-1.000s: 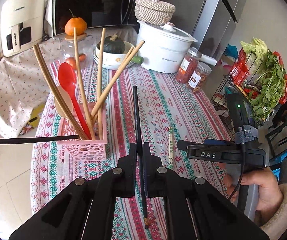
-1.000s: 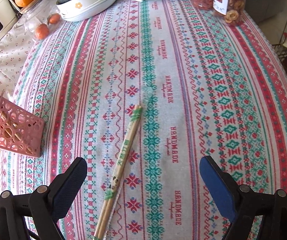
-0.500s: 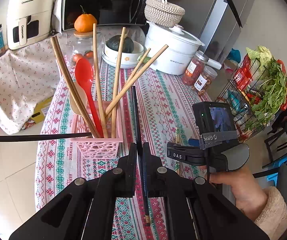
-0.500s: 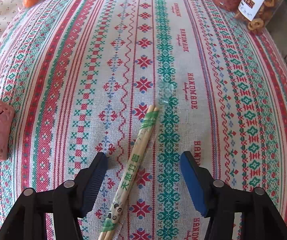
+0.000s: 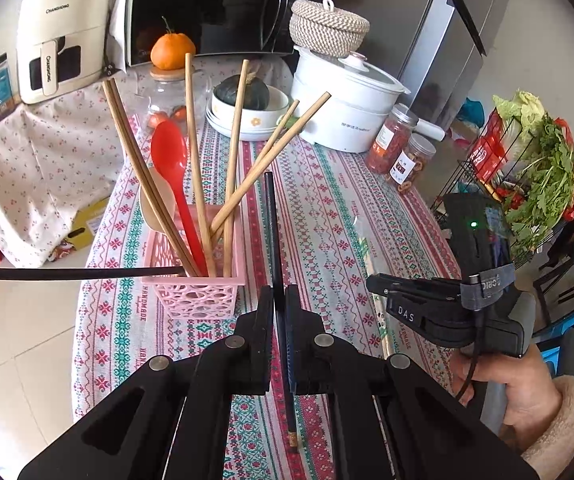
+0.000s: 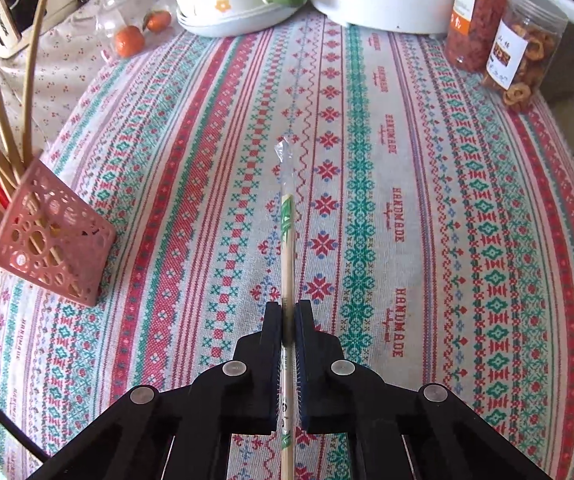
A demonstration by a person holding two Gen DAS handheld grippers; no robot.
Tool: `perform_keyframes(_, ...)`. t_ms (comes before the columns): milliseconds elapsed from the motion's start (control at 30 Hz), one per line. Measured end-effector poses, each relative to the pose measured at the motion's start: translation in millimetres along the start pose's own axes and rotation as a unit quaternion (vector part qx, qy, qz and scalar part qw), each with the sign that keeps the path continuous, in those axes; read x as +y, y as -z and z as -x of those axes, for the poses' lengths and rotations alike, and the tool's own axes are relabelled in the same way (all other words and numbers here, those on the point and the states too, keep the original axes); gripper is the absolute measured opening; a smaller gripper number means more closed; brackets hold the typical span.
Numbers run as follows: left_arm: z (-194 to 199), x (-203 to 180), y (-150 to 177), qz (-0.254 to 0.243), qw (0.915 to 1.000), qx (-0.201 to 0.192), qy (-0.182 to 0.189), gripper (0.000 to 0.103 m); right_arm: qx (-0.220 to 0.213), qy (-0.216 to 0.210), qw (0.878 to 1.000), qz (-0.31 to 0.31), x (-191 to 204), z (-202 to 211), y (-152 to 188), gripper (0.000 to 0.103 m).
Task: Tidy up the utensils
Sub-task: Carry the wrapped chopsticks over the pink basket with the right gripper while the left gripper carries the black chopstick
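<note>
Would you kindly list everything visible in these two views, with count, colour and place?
Holder: one, pink, left side of tablecloth.
Wooden chopsticks: several, brown, standing in holder.
Spoon: one, red, in holder.
Black chopstick: one, in left tongs.
Wrapped chopsticks: one pack, tan and green, in right tongs.
Tablecloth: one, red-green striped.
Cooker: one, white, far end.
Jars: two, clear, right of cooker.
Bowl: one, white, holds a dark squash.
Microwave: one, black, behind.
Left tongs: shut.
Right tongs: shut.
</note>
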State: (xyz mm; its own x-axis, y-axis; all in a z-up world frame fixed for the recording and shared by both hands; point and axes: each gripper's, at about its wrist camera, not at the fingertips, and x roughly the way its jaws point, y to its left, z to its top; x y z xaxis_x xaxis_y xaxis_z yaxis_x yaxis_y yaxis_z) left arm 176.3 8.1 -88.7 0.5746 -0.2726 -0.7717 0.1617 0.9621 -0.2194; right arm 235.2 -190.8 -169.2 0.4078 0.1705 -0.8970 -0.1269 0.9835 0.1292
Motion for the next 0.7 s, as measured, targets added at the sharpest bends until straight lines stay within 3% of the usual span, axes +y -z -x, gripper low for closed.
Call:
perform_keyframes(400,31.8,-3.2,1.2,0.000,0.9992,-0.039,0.012,0.005,-0.103,-0.075,0.992,-0.006,-2.5,86.6,18.1,0.005)
perform_keyframes(700,80.7,-3.6,-3.7,0.004,0.9937,-0.108,0.032,0.005,-0.208,-0.087,0.974,-0.007,5.6,145.8,22.7,0.005)
